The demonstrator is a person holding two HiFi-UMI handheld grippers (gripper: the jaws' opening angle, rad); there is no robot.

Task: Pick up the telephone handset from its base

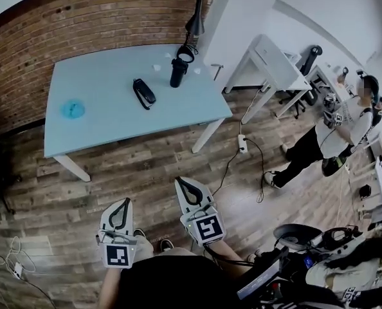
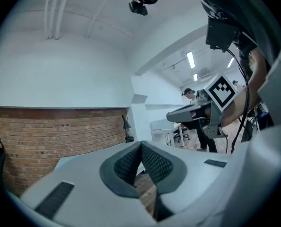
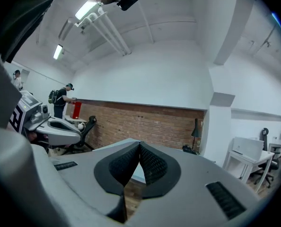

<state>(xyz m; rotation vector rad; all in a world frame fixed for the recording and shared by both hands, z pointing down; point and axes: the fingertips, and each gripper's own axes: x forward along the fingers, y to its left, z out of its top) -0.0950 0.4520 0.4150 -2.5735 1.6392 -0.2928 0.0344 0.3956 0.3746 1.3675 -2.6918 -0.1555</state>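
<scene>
A pale blue table [image 1: 101, 131] stood by a brick wall [image 1: 62, 28].
A black cup [image 1: 178, 73] stood near the table's far edge with a black lamp [image 1: 195, 19] behind it, and a small blue round thing [image 1: 72, 109] lay well apart toward the left end. A power strip [image 1: 242, 144] lay on the wooden floor [image 1: 146, 172] to the right, near a white table [image 1: 268, 56] and a person [image 1: 332, 137].
</scene>
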